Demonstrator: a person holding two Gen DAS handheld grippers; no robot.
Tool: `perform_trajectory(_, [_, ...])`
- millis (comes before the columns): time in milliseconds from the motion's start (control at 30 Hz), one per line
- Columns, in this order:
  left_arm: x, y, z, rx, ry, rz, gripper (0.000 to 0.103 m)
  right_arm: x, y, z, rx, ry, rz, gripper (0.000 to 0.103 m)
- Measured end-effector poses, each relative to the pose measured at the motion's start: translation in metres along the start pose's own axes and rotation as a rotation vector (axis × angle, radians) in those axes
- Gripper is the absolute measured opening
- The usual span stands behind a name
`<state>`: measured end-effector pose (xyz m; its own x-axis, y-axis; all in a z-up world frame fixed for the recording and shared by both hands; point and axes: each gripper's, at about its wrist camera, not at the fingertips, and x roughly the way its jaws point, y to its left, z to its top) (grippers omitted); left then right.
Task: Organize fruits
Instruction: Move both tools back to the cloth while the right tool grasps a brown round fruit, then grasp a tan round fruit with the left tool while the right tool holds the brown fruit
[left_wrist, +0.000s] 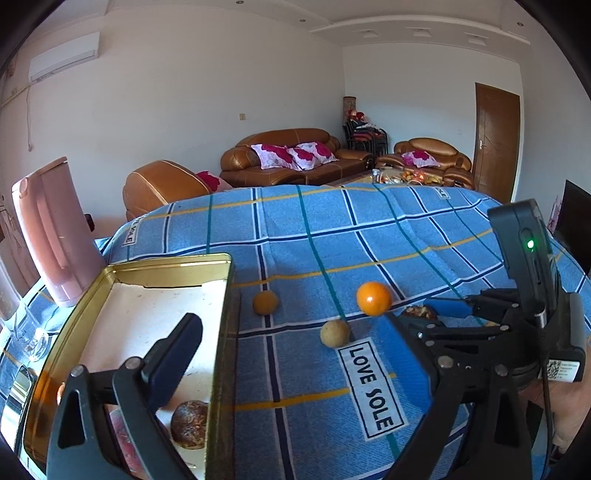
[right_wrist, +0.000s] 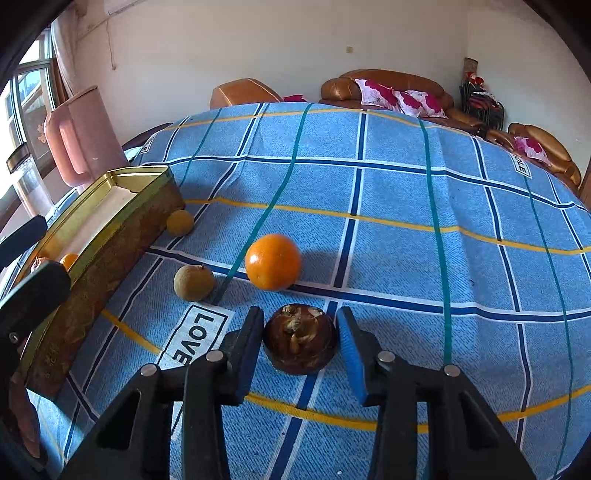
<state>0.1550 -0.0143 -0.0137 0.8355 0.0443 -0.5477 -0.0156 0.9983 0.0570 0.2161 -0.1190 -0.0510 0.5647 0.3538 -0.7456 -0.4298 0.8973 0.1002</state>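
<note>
Between the spread fingers of the right gripper (right_wrist: 300, 345), on the blue checked cloth (right_wrist: 406, 206), sits a dark brown round fruit (right_wrist: 300, 343), stem end facing the camera; both pads flank it with slim gaps, not yet clamped. It has no long axis, so any approach angle should serve. Left of it stands the gold tin (right_wrist: 110, 236), over which the left gripper (left_wrist: 291, 325) hangs released. Beyond lie an orange (right_wrist: 273, 261) and two tan fruits. Cloth labels read "LOVE SOLE" (left_wrist: 371, 384).
</note>
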Motion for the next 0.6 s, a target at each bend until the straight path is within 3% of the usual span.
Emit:
perform_trajectory(67, [0.01, -0.007, 0.001, 0.013, 0.032, -0.018, 0.076, -0.005, -0.006, 0.0, 0.026, -0.023, -0.011, 0.042])
perform_trajectory(200, [0.035, -0.016, -0.001, 0.014, 0.104, -0.046, 0.072, -0.013, -0.013, 0.001, 0.067, -0.069, -0.038, 0.042])
perform_trajectory(333, [0.063, -0.02, -0.004, 0.012, 0.184, -0.069, 0.056, -0.017, -0.016, 0.002, 0.087, -0.094, -0.049, 0.043])
perform_trajectory(500, [0.084, -0.022, -0.003, -0.016, 0.258, -0.105, 0.055, -0.017, -0.013, 0.003, 0.072, -0.093, -0.06, 0.043])
perform_trajectory(600, [0.095, -0.024, -0.003, -0.012, 0.297, -0.128, 0.041, -0.017, -0.011, 0.003, 0.062, -0.095, -0.06, 0.043])
